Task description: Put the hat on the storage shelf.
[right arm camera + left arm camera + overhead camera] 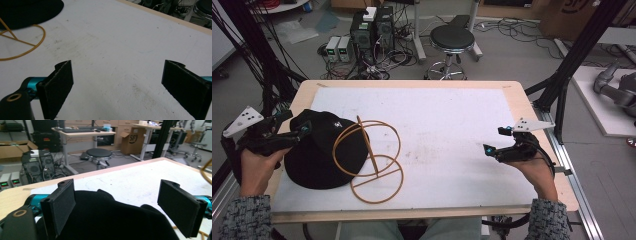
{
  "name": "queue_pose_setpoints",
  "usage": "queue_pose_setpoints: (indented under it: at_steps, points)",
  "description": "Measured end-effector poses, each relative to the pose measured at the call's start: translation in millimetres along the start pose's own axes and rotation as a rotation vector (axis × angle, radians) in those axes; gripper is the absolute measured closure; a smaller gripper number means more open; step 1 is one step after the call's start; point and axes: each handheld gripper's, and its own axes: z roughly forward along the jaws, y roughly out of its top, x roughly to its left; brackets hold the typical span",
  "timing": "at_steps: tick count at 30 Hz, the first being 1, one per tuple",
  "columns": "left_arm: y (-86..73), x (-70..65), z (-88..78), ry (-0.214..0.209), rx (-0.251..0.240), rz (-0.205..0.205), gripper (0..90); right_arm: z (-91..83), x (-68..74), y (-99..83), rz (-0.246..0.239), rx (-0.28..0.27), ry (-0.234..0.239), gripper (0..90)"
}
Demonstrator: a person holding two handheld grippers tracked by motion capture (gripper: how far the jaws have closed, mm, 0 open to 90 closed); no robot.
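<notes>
Nearest the person, both hands rest at the front corners of the white-topped wooden table, each holding a gripper. The left gripper hovers at the near left edge of the black fabric cap; in the left gripper view its fingers stand wide apart with the cap's dark crown rising between them, yet neither pad appears to press the cloth, so nothing is gripped. The right gripper sits well apart at the right side, its fingers likewise spread wide over bare table surface, holding nothing.

A little farther in, the cap lies flat on the left of the table, its brim just beside and partly under the tan wire hat stand made of two rings and an upright hoop. The stand rests on its side or tilted against the cap rather than carrying it.

As a judgement, the work is at its very beginning: the cap is approached but not taken, and the grasp, the lift and the placing onto the stand all remain. Beyond the table stand a round black stool and computer boxes on the floor.
</notes>
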Motion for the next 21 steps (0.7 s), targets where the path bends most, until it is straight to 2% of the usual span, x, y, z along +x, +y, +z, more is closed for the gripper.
queue_pose_setpoints:
  at_steps: [5, 9, 12, 21]
  points:
    - [-2.6, 0.2, 6.6, 0.043, 0.017, -0.011, 15.1, 1.3, 1.8, -0.5, -0.001, 0.007, 0.006, 10.1]
    - [-4.0, 0.5, 9.9, 0.059, 0.021, -0.021, 15.1, 1.9, 2.7, -1.1, -0.003, 0.012, 0.008, 10.1]
    - [-5.9, 1.6, 11.4, 0.046, 0.023, -0.038, 17.5, 1.8, 2.8, -1.7, -0.002, 0.016, 0.008, 10.1]
    - [-11.2, 5.2, 12.2, 0.033, 0.034, -0.047, 27.0, 2.3, 3.2, -1.5, -0.002, 0.014, 0.014, 10.1]
